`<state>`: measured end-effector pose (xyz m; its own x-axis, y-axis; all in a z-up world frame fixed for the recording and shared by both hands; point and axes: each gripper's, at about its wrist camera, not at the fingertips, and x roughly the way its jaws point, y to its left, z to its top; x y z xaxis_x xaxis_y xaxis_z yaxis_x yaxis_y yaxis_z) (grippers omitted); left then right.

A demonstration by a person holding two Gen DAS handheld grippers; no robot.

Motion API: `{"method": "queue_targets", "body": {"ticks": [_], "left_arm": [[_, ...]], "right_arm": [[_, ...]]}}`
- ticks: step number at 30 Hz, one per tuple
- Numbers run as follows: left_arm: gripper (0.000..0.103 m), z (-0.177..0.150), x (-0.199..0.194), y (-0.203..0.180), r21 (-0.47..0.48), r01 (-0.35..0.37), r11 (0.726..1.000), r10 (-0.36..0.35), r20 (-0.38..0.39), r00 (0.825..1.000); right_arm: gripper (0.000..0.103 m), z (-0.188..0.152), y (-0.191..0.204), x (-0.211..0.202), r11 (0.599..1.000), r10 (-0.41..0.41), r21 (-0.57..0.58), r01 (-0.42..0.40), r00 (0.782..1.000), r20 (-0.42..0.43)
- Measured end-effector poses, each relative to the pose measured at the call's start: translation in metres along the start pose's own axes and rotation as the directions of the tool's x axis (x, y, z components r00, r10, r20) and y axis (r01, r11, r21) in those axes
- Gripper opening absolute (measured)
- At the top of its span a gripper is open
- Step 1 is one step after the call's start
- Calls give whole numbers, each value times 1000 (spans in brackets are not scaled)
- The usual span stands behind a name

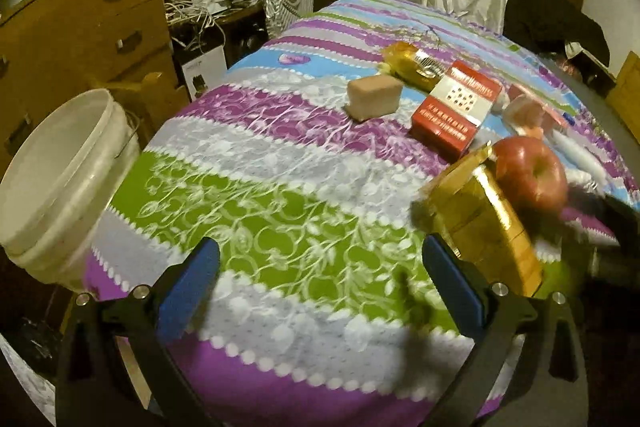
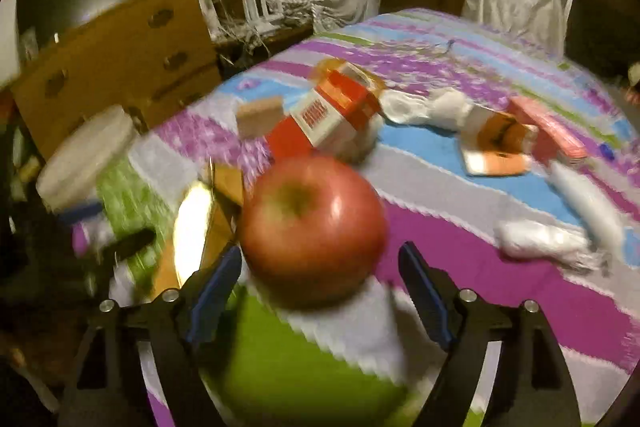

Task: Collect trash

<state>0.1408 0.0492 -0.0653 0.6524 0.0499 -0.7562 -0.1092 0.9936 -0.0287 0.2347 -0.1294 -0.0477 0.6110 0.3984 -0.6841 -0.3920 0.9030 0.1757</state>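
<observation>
A red apple (image 2: pixel 312 227) rests on the striped tablecloth (image 2: pixel 460 227), just ahead of my right gripper (image 2: pixel 320 277). That gripper is open; the blue fingertips (image 2: pixel 416 275) flank the apple's near side without pressing it. Left of the apple lies a gold box (image 2: pixel 200 223). My left gripper (image 1: pixel 320 267) is open over bare cloth with nothing between its fingers. From the left wrist, the gold box (image 1: pixel 480 219) and the apple (image 1: pixel 532 175) sit to its right. A white bucket (image 1: pixel 60 179) stands off the table's left edge.
Beyond the apple are a red and white box (image 2: pixel 332 119), a tan block (image 2: pixel 258 115), an orange carton (image 2: pixel 500 143), a pink box (image 2: pixel 552 131) and crumpled white wrappers (image 2: pixel 540 239). A yellow wrapper (image 1: pixel 412 67) lies farther back. Cardboard boxes (image 1: pixel 80 39) stand left.
</observation>
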Motion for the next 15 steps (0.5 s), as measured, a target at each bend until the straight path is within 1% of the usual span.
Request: {"method": "queue_targets", "body": {"ticks": [3, 5, 9, 10, 11, 13, 15], "left_arm": [[97, -4, 8, 7, -12, -2, 1000, 1, -44, 999], [97, -6, 7, 6, 14, -12, 1000, 13, -36, 999], [97, -8, 5, 7, 19, -4, 1000, 5, -33, 999], [97, -8, 6, 7, 16, -3, 1000, 3, -32, 999], [97, -9, 6, 7, 15, -5, 1000, 5, -32, 999], [97, -8, 6, 5, 12, -3, 1000, 4, -33, 999], [97, -8, 5, 3, 12, 2, 1000, -2, -35, 999]], "right_arm": [[80, 10, -5, 7, 999, 12, 37, -13, 1000, 16], [80, 15, -13, 7, 997, 19, 70, -21, 1000, 23], [80, 17, -40, 0, 988, -32, 154, 23, 998, 56], [80, 20, -50, -1, 982, -65, 184, 51, 995, 72], [80, 21, -57, 0, 978, -79, 198, 62, 994, 78], [80, 34, -76, 10, 968, -85, 244, 58, 991, 100], [79, 50, -93, 23, 959, -70, 281, 34, 991, 118]]}}
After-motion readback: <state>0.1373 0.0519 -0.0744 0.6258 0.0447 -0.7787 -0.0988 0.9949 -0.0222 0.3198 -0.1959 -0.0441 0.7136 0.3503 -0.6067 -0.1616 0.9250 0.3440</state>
